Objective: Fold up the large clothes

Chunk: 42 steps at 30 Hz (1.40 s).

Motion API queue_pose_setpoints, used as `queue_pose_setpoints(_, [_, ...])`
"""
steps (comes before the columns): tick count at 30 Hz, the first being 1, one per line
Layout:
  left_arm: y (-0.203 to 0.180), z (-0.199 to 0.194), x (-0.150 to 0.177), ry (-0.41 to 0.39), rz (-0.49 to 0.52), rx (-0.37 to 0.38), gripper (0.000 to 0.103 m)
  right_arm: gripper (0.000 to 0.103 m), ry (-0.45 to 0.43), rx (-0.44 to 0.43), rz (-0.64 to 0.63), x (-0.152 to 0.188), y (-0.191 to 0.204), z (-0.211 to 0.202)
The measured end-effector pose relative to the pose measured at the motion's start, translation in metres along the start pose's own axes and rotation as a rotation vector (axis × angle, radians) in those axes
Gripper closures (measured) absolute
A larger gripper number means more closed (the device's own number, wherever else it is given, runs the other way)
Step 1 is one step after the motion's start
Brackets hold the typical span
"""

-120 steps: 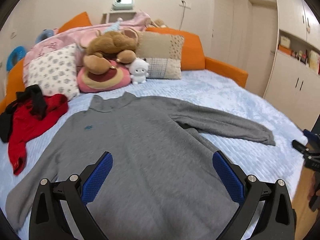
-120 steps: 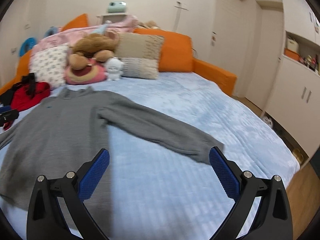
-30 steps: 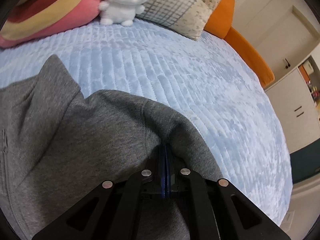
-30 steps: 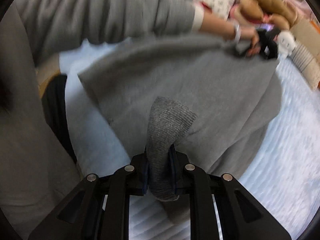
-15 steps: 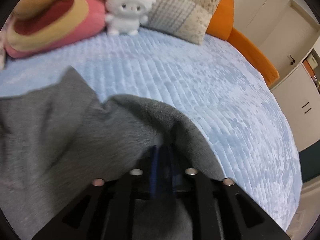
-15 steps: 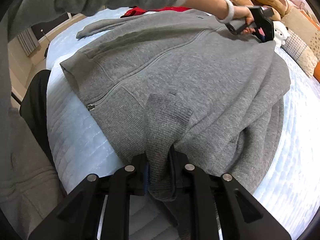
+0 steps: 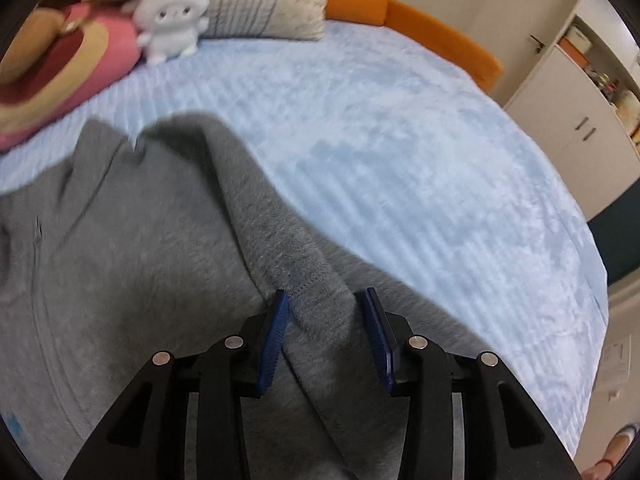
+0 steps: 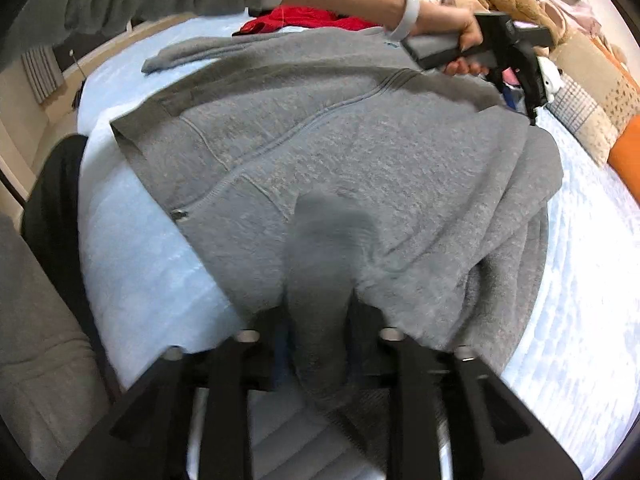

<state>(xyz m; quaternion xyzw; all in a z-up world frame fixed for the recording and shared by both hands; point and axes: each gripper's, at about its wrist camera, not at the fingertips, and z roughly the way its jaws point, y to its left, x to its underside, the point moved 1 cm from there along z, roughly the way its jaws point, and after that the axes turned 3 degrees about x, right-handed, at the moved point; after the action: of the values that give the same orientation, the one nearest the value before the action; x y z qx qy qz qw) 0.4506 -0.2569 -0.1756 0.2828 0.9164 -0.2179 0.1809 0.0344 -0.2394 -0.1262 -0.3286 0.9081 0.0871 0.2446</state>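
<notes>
A large grey zip sweatshirt (image 8: 360, 152) lies on the light blue bed, its right sleeve folded over the body. In the left wrist view the sweatshirt (image 7: 120, 260) fills the lower left. My left gripper (image 7: 325, 320) is partly open, with the folded shoulder seam lying loose between its blue pads (image 7: 274, 330). In the right wrist view it (image 8: 524, 92) sits at the far shoulder, held by a hand. My right gripper (image 8: 320, 320) is blurred and slightly parted around the ribbed sleeve cuff (image 8: 326, 248).
A pink cushion (image 7: 60, 64), a white plush (image 7: 172, 16) and a checked pillow (image 7: 264, 0) line the bed's head. A red garment (image 8: 308, 18) lies beyond the sweatshirt. The orange bed frame (image 7: 440, 52) and white cupboards (image 7: 572, 120) are at right. The person's body (image 8: 36, 320) is at left.
My left gripper has opened and let go of the shoulder fold, which now rests on the body. My right gripper's jaws have spread a little around the cuff.
</notes>
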Motion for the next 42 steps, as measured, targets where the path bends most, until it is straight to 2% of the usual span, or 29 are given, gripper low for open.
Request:
queue_pose_setpoints(1, [0.002, -0.001, 0.001, -0.008, 0.003, 0.003, 0.060, 0.047, -0.003, 0.003, 0.005, 0.001, 0.000, -0.005])
queue_pose_setpoints(6, [0.003, -0.001, 0.003, -0.013, 0.013, -0.009, 0.060, 0.047, -0.035, 0.065, 0.080, 0.000, -0.014, -0.041])
queue_pose_setpoints(9, [-0.001, -0.002, 0.003, -0.024, 0.020, -0.022, 0.060, 0.047, -0.079, 0.212, 0.102, -0.016, -0.040, -0.055])
queue_pose_setpoints(11, [-0.002, -0.002, 0.003, -0.032, 0.013, -0.020, 0.060, 0.047, -0.093, 0.271, 0.129, -0.029, -0.063, -0.051])
queue_pose_setpoints(16, [-0.001, -0.002, 0.004, -0.042, -0.001, -0.011, 0.059, 0.047, -0.107, 0.296, 0.239, -0.059, -0.126, -0.018])
queue_pose_setpoints(21, [0.000, -0.002, 0.005, -0.045, 0.006, -0.008, 0.059, 0.047, -0.074, 0.255, 0.326, -0.074, -0.157, 0.022])
queue_pose_setpoints(22, [0.000, -0.001, 0.004, -0.045, 0.006, -0.007, 0.059, 0.049, -0.067, 0.242, 0.333, -0.074, -0.159, 0.029])
queue_pose_setpoints(23, [0.000, -0.001, 0.004, -0.046, 0.006, -0.005, 0.059, 0.062, -0.066, 0.241, 0.336, -0.075, -0.159, 0.033])
queue_pose_setpoints(25, [0.001, -0.001, 0.005, -0.048, 0.006, -0.001, 0.059, 0.080, -0.055, 0.221, 0.349, -0.073, -0.162, 0.040])
queue_pose_setpoints(26, [0.001, -0.002, 0.005, -0.049, 0.007, 0.001, 0.059, 0.085, -0.056, 0.216, 0.356, -0.072, -0.163, 0.042])
queue_pose_setpoints(29, [0.002, -0.003, 0.005, -0.051, 0.005, 0.011, 0.059, 0.089, -0.067, 0.217, 0.358, -0.067, -0.165, 0.037])
queue_pose_setpoints(35, [0.008, -0.007, 0.007, -0.052, -0.003, 0.002, 0.059, 0.091, -0.070, 0.252, 0.379, -0.057, -0.181, 0.027])
queue_pose_setpoints(38, [0.013, -0.006, 0.009, -0.056, -0.016, 0.017, 0.059, 0.091, -0.054, 0.247, 0.427, -0.043, -0.189, 0.034])
queue_pose_setpoints(42, [0.010, -0.003, 0.010, -0.066, -0.009, 0.005, 0.058, 0.091, -0.060, 0.276, 0.418, -0.032, -0.187, 0.044])
